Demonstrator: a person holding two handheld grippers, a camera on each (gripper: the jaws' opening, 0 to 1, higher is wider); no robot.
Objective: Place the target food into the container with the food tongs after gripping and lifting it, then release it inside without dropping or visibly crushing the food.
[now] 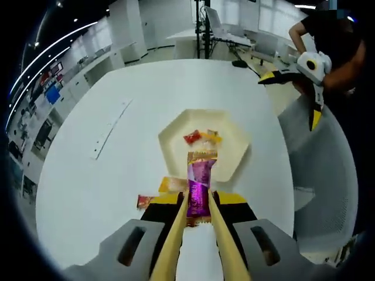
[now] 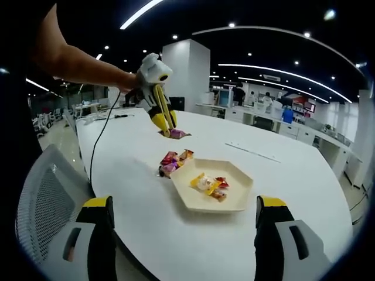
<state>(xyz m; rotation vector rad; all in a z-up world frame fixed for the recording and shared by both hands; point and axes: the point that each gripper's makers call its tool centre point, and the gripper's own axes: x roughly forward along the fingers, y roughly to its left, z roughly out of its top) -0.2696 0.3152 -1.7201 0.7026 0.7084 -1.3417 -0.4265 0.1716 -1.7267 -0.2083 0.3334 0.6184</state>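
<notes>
My left gripper (image 1: pixel 199 202) is shut on yellow food tongs (image 1: pixel 176 234). The tongs pinch a purple wrapped snack (image 1: pixel 198 190) near the front rim of a cream hexagonal plate (image 1: pixel 234 167). In the right gripper view a hand holds the left gripper (image 2: pixel 159 120), with the purple snack (image 2: pixel 177 134) low over the table, beyond the plate (image 2: pixel 234 202). I cannot tell if it touches the table. Several wrapped snacks (image 2: pixel 210 185) lie in the plate. My right gripper (image 2: pixel 187 231) is wide open and holds nothing; it also appears at the upper right of the left gripper view (image 1: pixel 292 93).
A few loose wrapped snacks (image 2: pixel 173 164) lie on the white table (image 2: pixel 146 222) between the tongs and the plate. A grey mesh chair (image 2: pixel 44 199) stands at the table edge. A white strip (image 1: pixel 111 129) lies on the far left. A cable (image 2: pixel 99 140) trails from the left gripper.
</notes>
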